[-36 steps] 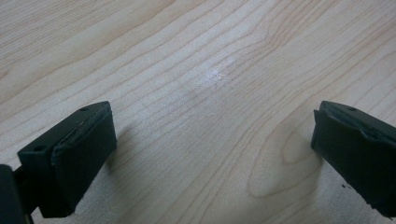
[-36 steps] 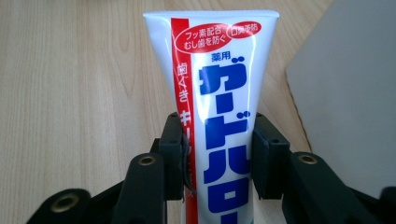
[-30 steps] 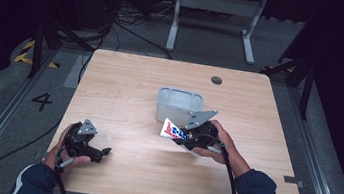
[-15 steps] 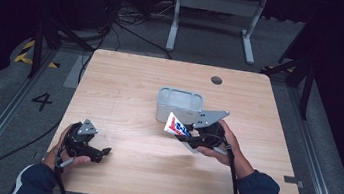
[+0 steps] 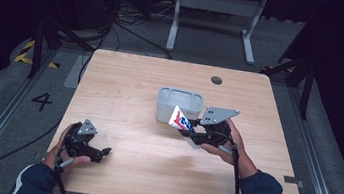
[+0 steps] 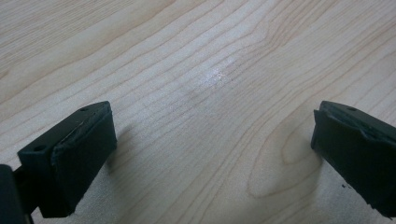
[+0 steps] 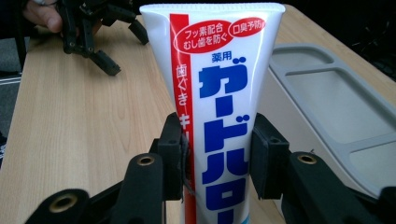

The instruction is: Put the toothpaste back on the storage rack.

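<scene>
Right gripper (image 7: 215,158): clamped on white toothpaste tube (image 7: 219,93), just beside grey tray (image 5: 179,105). Left gripper (image 6: 210,154): jaws wide apart, empty, low over wooden table (image 5: 126,86).

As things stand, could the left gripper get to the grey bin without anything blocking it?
Probably yes: the left gripper is open and holds nothing, and bare table lies between it and the grey bin. The right gripper with its toothpaste tube sits at the bin's other side.
</scene>
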Tool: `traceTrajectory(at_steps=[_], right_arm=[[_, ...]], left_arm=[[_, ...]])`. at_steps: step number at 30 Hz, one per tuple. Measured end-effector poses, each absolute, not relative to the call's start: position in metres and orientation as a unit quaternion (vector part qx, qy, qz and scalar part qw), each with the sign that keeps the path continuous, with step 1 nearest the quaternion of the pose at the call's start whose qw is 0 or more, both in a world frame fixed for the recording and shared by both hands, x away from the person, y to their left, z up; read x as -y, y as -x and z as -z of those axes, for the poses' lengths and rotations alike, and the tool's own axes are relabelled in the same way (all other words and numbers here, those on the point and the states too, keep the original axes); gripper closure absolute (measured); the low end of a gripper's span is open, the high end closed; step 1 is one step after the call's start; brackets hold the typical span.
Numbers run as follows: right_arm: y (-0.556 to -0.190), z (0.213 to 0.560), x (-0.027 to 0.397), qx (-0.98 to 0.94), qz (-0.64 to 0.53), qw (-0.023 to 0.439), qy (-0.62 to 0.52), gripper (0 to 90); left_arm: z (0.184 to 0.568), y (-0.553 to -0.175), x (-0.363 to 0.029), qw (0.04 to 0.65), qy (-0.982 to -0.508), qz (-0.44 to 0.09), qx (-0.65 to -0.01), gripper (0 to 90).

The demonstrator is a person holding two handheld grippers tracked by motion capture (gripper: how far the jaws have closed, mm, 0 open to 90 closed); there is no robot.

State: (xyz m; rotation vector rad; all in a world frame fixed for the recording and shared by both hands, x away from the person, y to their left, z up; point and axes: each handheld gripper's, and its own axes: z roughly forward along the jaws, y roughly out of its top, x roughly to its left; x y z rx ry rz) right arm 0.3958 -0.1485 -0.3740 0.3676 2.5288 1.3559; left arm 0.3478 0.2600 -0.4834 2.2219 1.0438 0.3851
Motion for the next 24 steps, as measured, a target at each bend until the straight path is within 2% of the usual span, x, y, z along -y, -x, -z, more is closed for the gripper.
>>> traceTrajectory(at_steps=[24], right_arm=[[-0.408,0.347,0.148,-0.828,-0.515,0.163,-0.152,62.7]], left_arm=[[0.483,-0.348,-0.260,0.323,-0.846,-0.147,-0.398,0.5]])
